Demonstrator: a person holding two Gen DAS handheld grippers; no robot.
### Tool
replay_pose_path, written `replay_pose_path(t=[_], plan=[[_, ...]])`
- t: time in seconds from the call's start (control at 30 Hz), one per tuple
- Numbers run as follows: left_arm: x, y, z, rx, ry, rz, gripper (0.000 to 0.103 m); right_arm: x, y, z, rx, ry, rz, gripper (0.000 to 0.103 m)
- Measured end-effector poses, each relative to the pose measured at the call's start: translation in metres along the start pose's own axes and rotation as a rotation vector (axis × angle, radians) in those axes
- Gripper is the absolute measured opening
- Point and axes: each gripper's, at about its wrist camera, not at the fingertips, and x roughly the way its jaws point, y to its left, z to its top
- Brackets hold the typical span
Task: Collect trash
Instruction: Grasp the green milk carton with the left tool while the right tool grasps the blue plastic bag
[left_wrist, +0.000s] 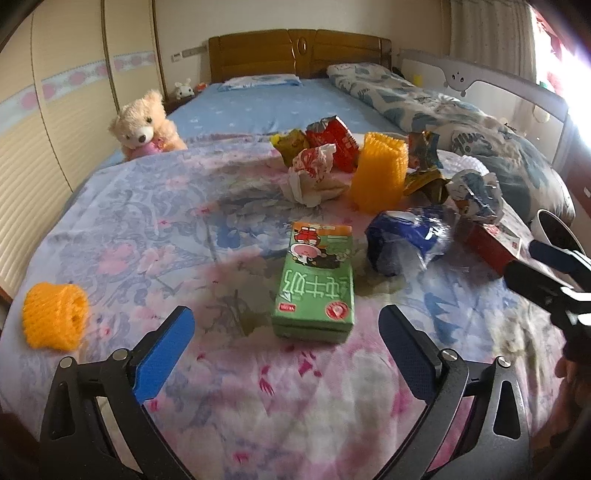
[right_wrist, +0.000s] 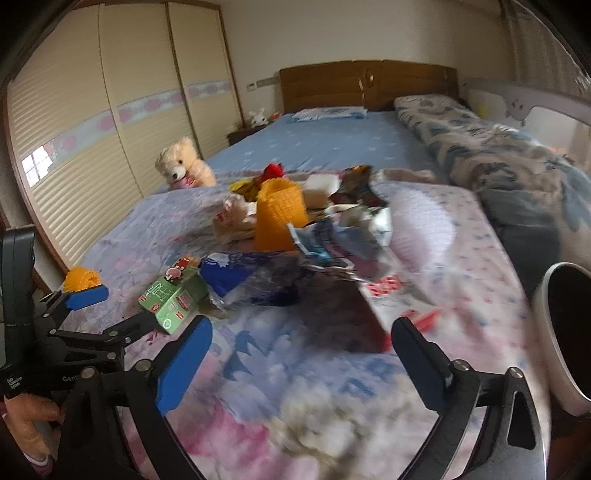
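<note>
The green carton, probably light and stiff, lies just ahead between the wide-open left gripper's jaws, best pinched across its long sides.

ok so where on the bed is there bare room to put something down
Free: the floral quilt between the small orange foam net at the left edge and the green milk carton, back toward the teddy bear; also the blue sheet behind. Crowded: wrappers around the tall orange net, the blue bag and the red box.
</note>
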Motion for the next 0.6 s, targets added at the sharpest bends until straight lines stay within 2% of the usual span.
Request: replay_pose_path(t=[0.1, 0.23, 0.37, 0.6], plan=[[0.006, 0.003, 0.004, 0.004, 0.02, -0.021, 0.096, 0.019, 0.003, 0.005, 0.015, 0.037, 0.032, 0.087], [0.019, 0.004, 0.006, 0.022, 0.062, -0.074, 0.088, 0.039, 0.006, 0.011, 0.041, 0.068, 0.069, 0.085], [0.033, 0.003, 0.007, 0.04, 0.105, -0.1, 0.051, 0.051, 0.009, 0.015, 0.054, 0.084, 0.088, 0.085], [0.029, 0.03, 0.009, -0.025, 0.079, -0.089, 0.05, 0.079, 0.02, 0.026, 0.08, 0.13, 0.122, 0.086]])
